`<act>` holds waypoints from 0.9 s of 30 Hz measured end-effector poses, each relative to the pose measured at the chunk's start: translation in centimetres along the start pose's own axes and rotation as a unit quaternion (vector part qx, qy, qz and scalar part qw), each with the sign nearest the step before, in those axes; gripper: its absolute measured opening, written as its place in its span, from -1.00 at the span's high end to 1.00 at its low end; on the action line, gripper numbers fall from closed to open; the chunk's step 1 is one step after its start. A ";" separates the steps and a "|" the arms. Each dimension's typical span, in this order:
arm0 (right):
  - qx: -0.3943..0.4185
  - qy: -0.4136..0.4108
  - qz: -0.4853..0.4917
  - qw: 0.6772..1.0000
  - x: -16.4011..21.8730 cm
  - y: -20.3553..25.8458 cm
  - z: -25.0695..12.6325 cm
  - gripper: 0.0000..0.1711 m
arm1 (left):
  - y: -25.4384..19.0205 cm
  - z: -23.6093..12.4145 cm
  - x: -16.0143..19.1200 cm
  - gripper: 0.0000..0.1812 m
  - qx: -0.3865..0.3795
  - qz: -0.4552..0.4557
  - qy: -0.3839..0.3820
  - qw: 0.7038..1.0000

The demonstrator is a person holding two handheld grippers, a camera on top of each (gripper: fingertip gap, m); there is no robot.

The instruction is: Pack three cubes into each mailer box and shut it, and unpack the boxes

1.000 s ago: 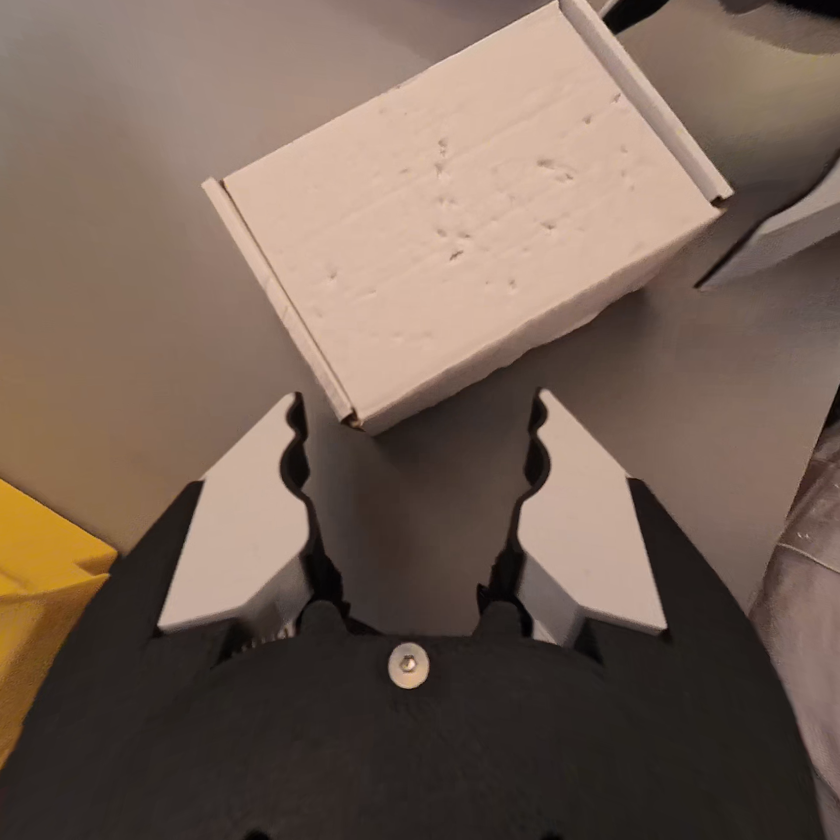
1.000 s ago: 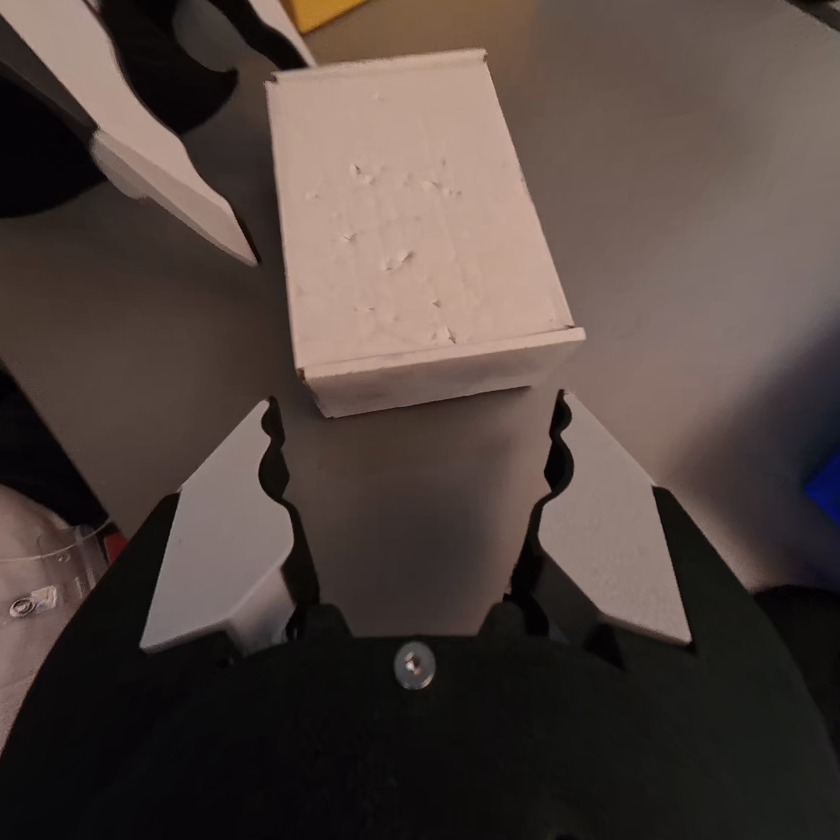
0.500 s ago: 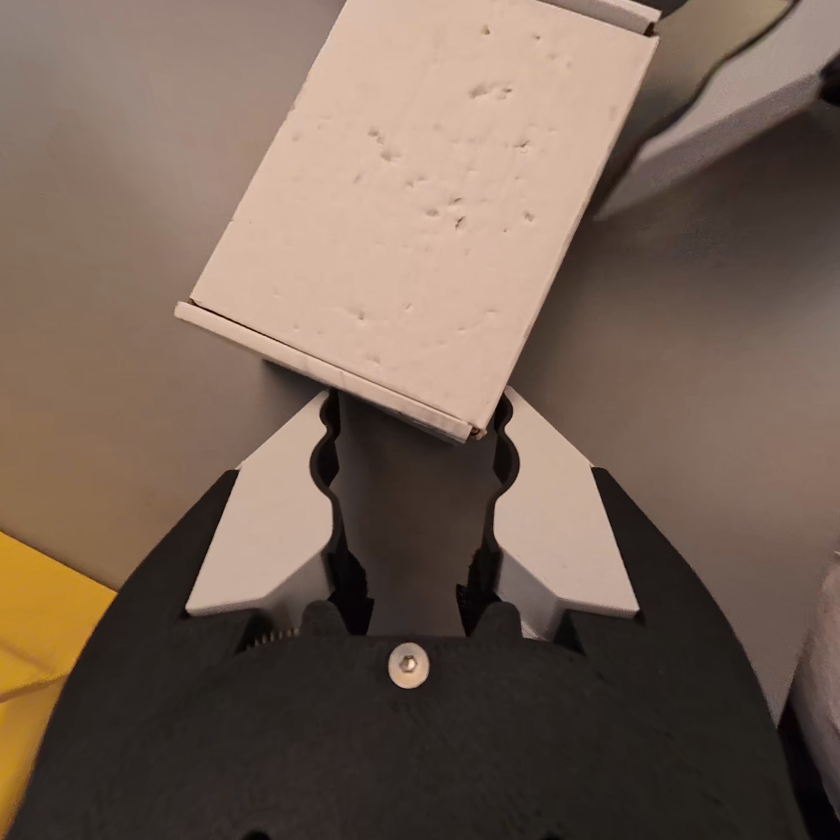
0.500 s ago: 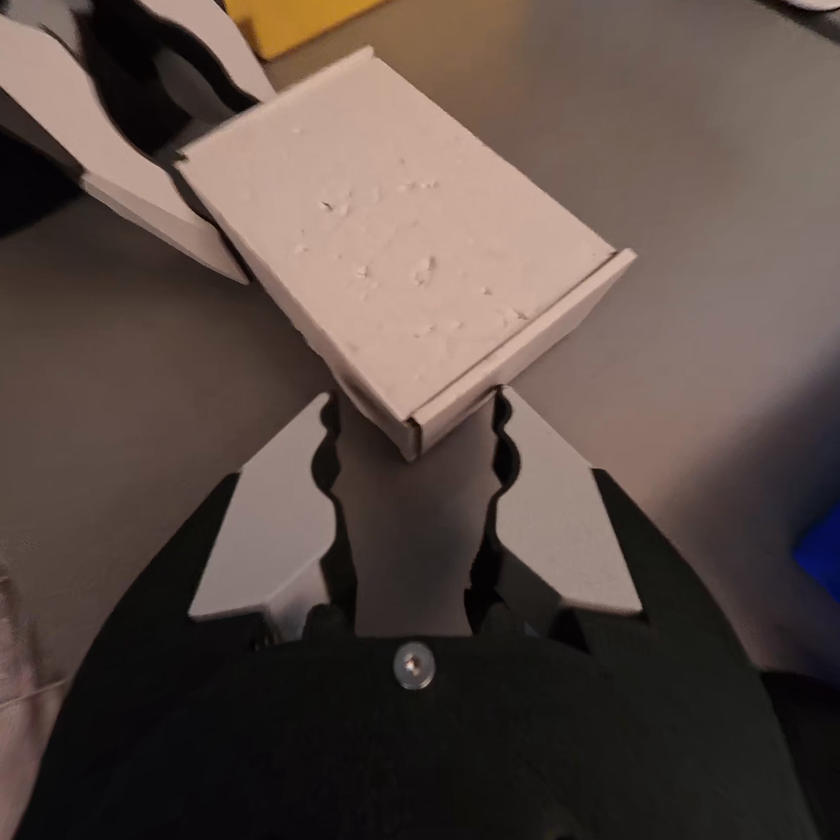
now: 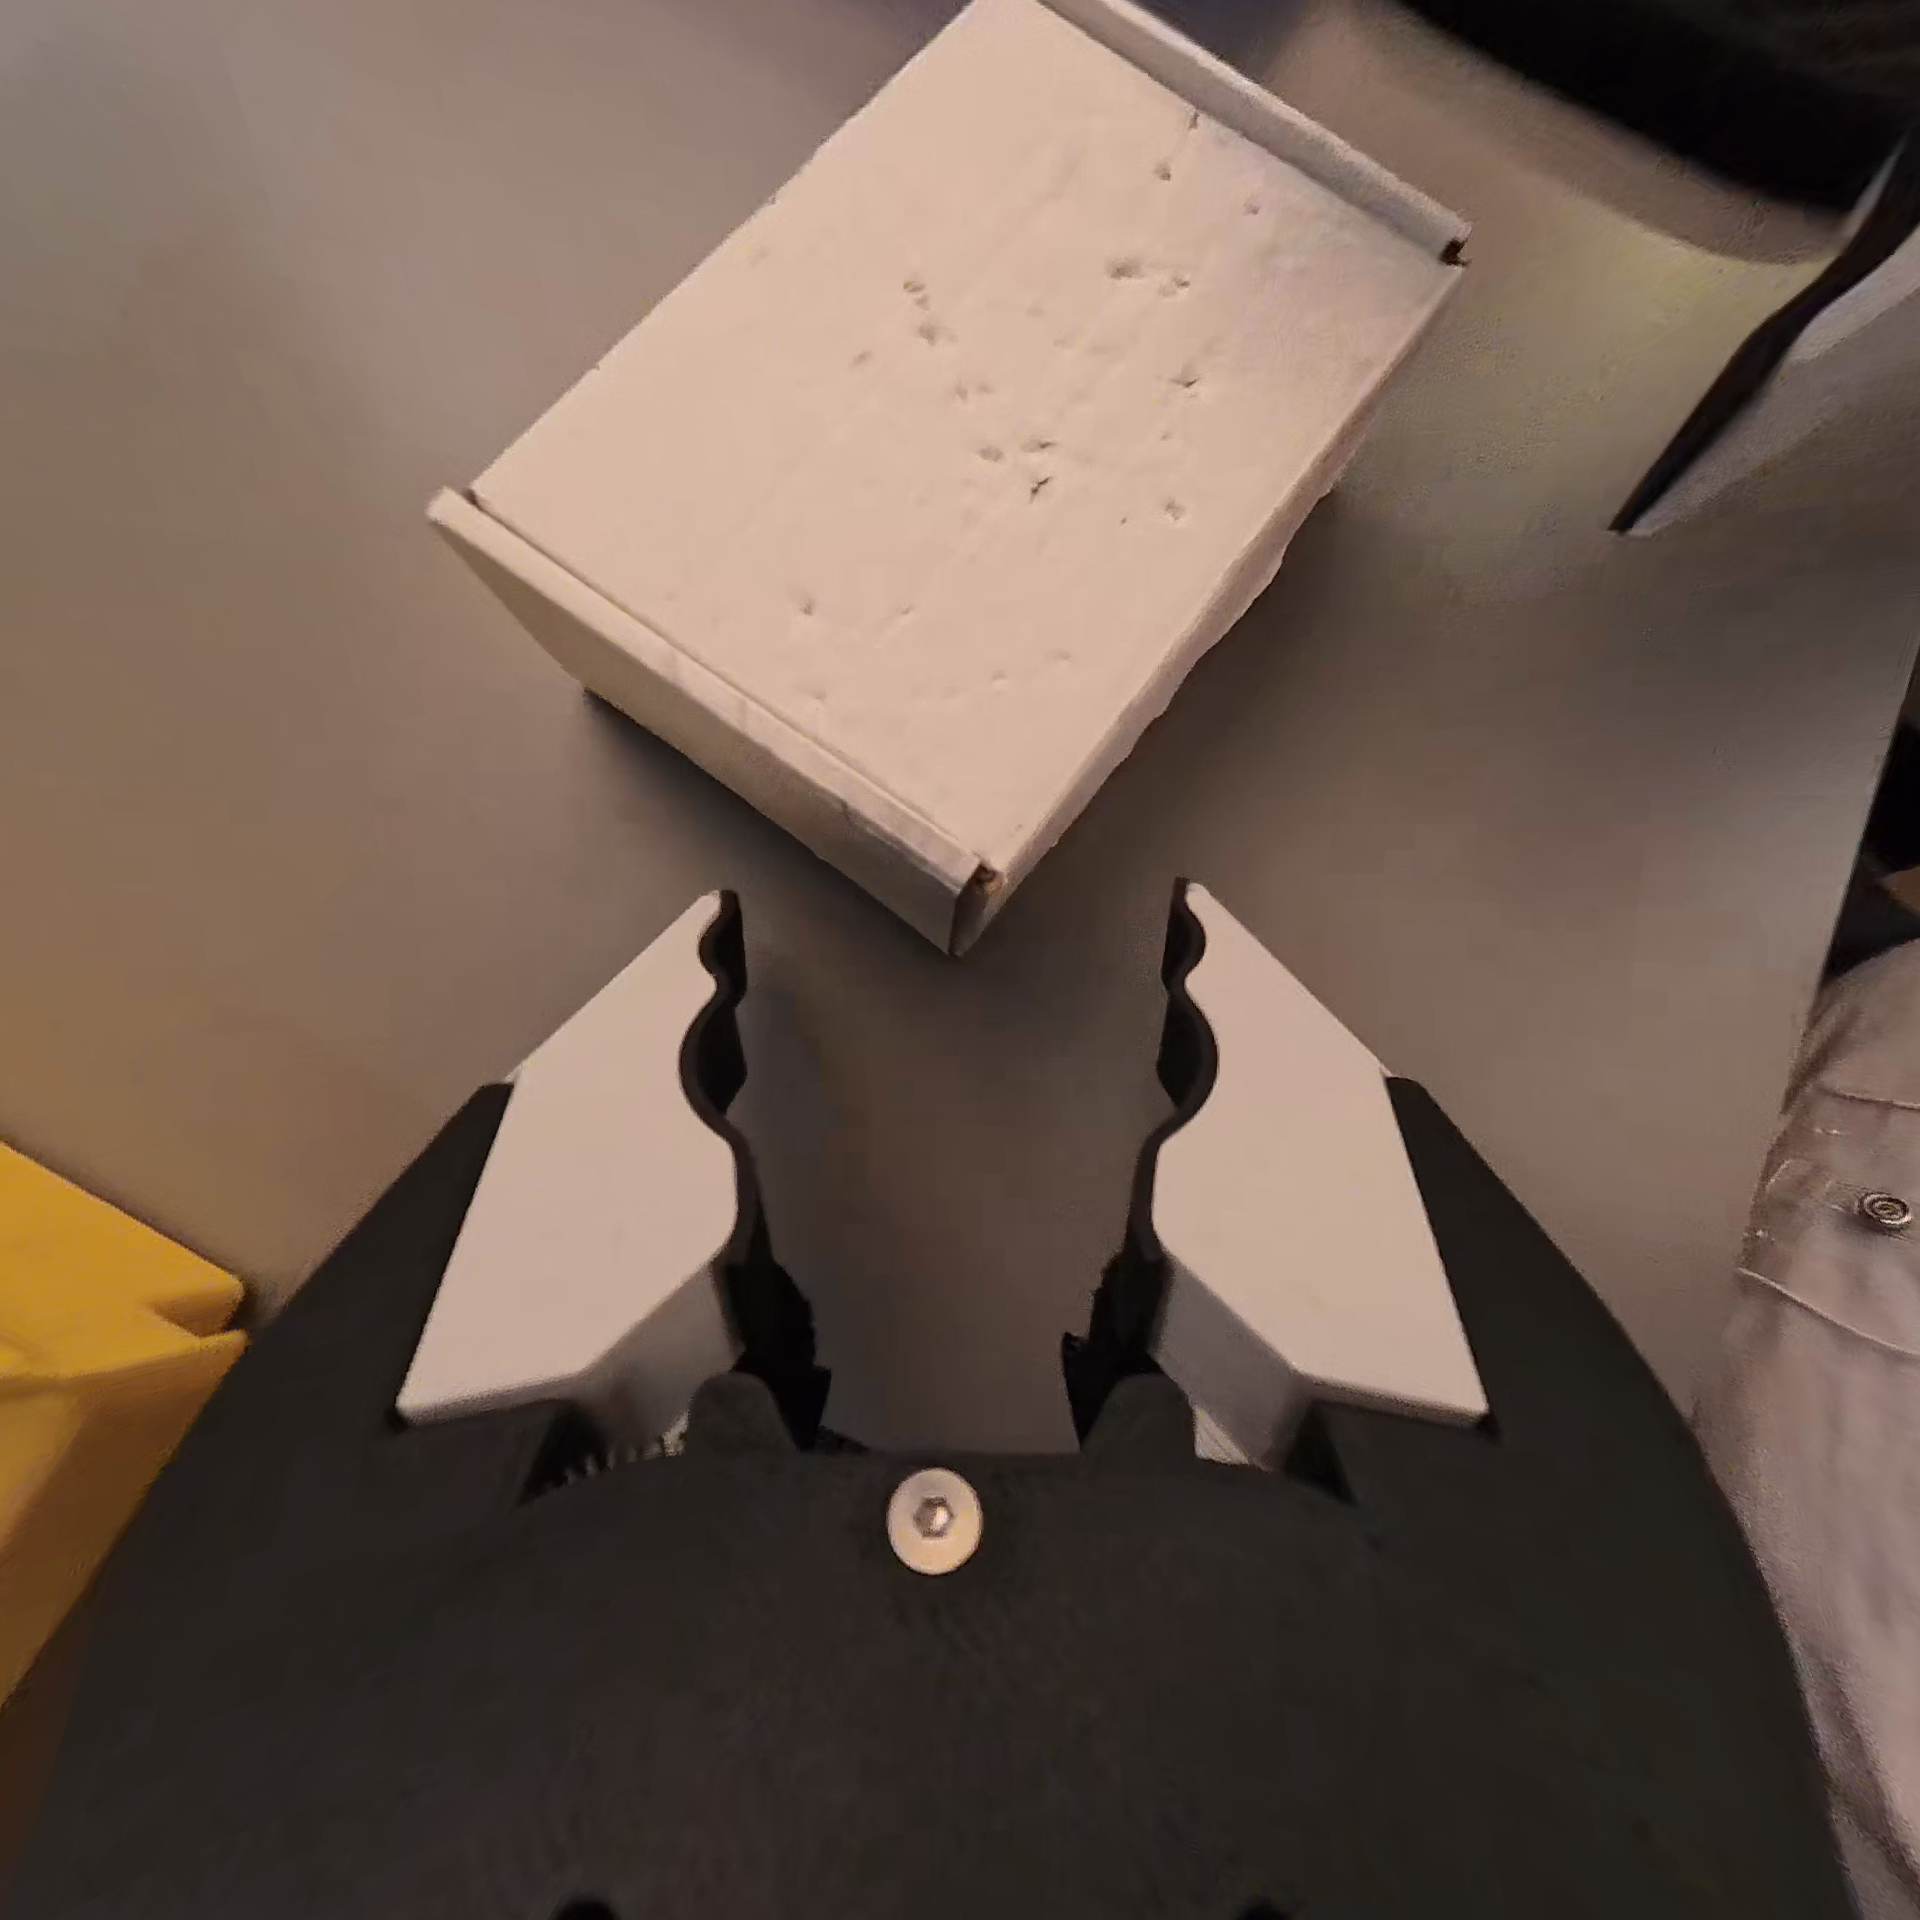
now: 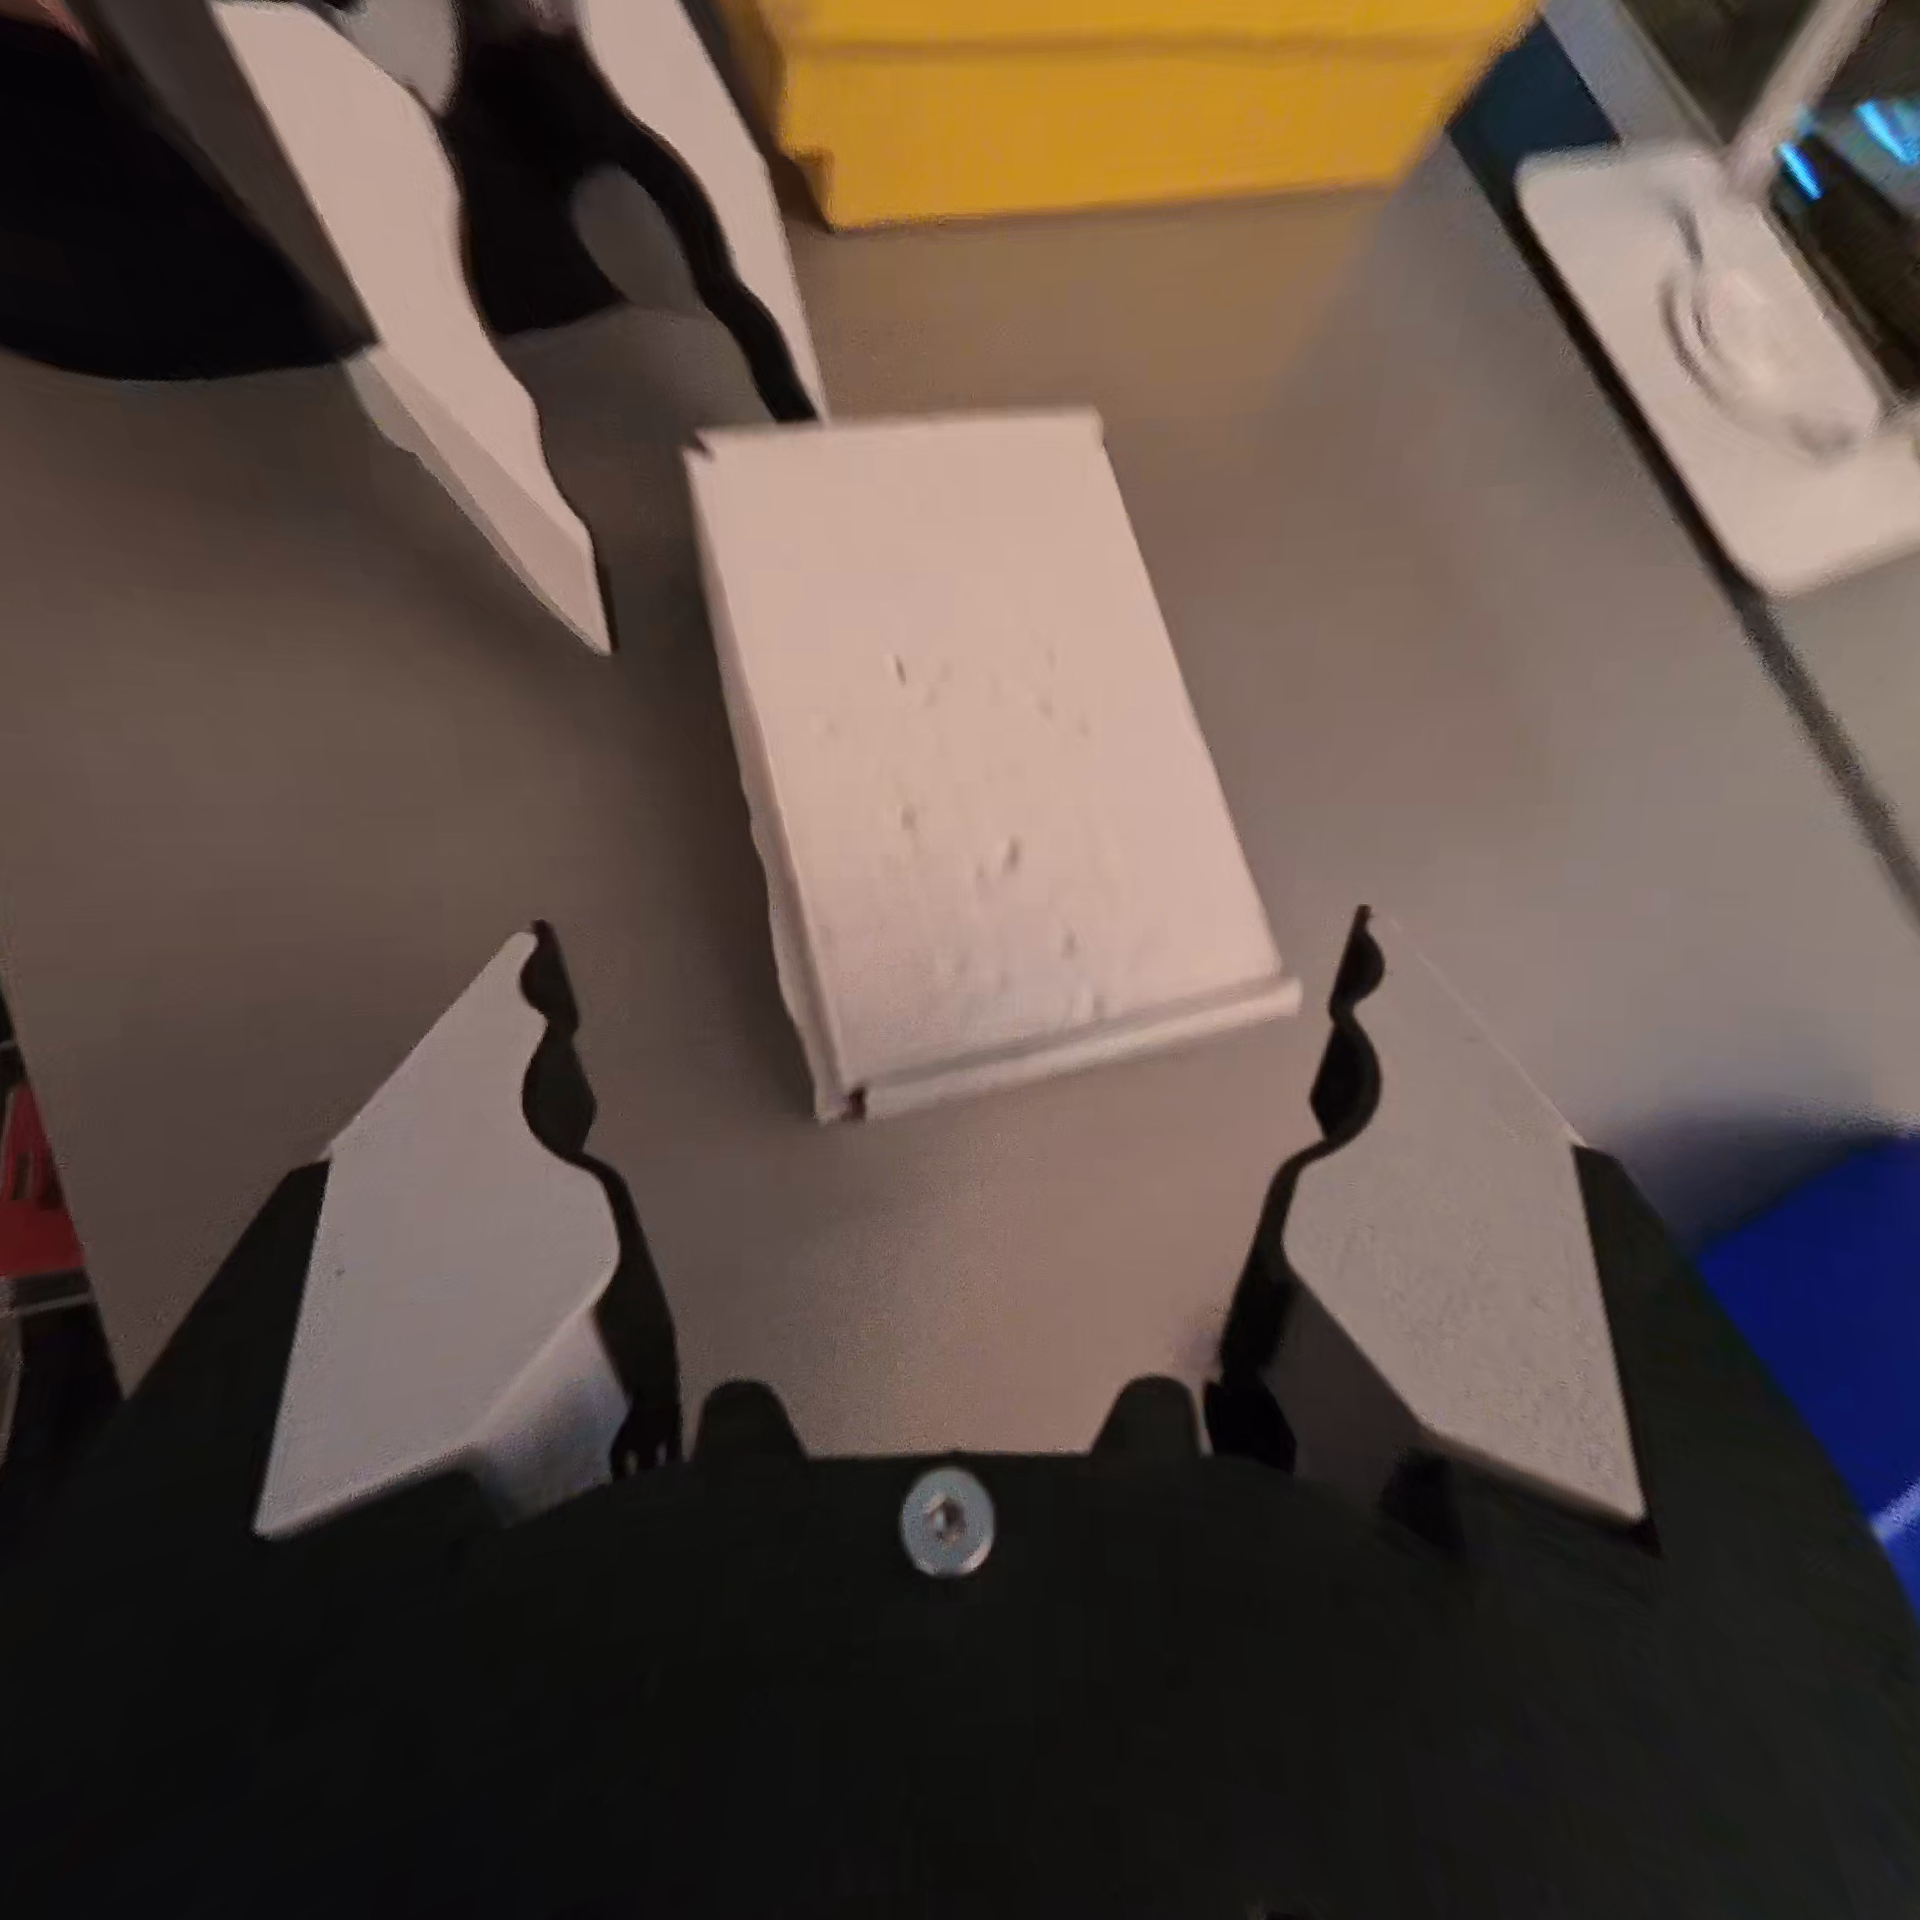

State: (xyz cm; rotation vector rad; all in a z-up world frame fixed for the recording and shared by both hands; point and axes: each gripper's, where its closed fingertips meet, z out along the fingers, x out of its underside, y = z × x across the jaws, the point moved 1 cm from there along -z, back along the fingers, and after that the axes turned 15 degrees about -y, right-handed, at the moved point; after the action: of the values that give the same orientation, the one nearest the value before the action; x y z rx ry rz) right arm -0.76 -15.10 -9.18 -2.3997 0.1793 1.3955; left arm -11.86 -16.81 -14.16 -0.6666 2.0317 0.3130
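A closed white mailer box [image 5: 935,468] with a dented lid lies flat on the grey table. It also shows in the right wrist view [image 6: 966,748]. My left gripper [image 5: 956,900] is open and empty, its fingertips just short of the box's near corner. My right gripper [image 6: 948,923] is open wide and empty, its fingers on either side of the box's near end and not touching it. The left gripper [image 6: 696,525] also shows at the far end of the box. One right gripper finger [image 5: 1818,395] shows at the upper right. No cubes are in view.
A yellow box [image 6: 1091,104] stands beyond the mailer box and also shows at the left wrist view's lower left [image 5: 94,1351]. A blue object [image 6: 1818,1299] lies at the right. A white stand [image 6: 1714,364] sits at the table's far right. A person's clothing [image 5: 1849,1351] is at the right edge.
Both grippers have opened wider and drawn back from the box's corners. The box has turned and now lies free on the table.
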 end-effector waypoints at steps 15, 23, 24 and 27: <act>-0.159 0.315 -0.030 0.935 2.6 0.5 8.3 -0.54 | 0.5 -4.5 -0.3 0.18 -0.073 0.011 -0.074 0.995; -0.161 0.361 -0.065 0.916 2.9 -0.3 7.2 -0.51 | 0.0 -4.9 -1.1 0.21 -0.077 0.018 -0.094 0.992; -0.159 0.360 -0.070 0.917 2.7 -0.5 6.9 -0.51 | 0.0 -5.1 -1.1 0.22 -0.078 0.019 -0.096 0.992; -0.151 0.352 -0.080 0.920 1.1 -1.6 5.4 -0.51 | -0.1 -5.7 -1.3 0.23 -0.085 0.023 -0.102 0.991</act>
State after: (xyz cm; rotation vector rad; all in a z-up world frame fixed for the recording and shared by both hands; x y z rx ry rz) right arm -4.16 -11.56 -12.20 -2.9975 -0.0647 0.4583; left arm -15.33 -19.09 -10.09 -0.6645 1.8403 0.5625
